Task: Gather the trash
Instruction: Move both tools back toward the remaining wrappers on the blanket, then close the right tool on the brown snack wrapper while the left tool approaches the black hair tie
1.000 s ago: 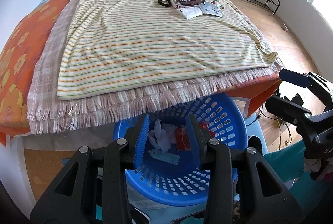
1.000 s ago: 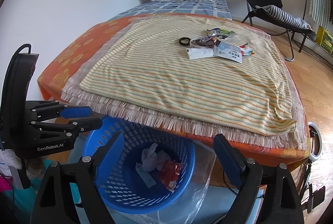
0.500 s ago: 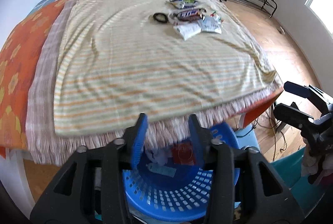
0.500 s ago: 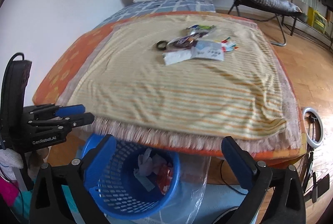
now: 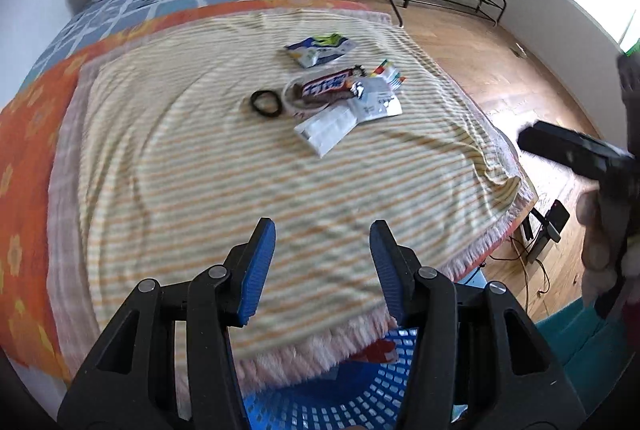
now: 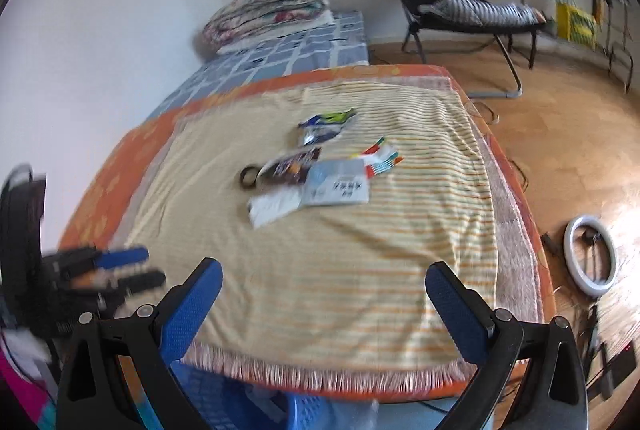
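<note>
Bed (image 5: 200,158) in bedroom | basket (image 5: 352,390) now at near edge, no longer centred | left gripper (image 5: 322,266) half spread, right gripper (image 6: 322,306) wide, both empty | wrappers (image 5: 340,98) mid-bed, beyond basket, next.

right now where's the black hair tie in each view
Left wrist view: the black hair tie lies on the striped blanket, above centre, just left of the wrapper pile.
Right wrist view: the same ring sits left of centre, blurred, at the pile's left edge.
Shared landmark: the white flat packet, just below and right of the tie in both.
</note>
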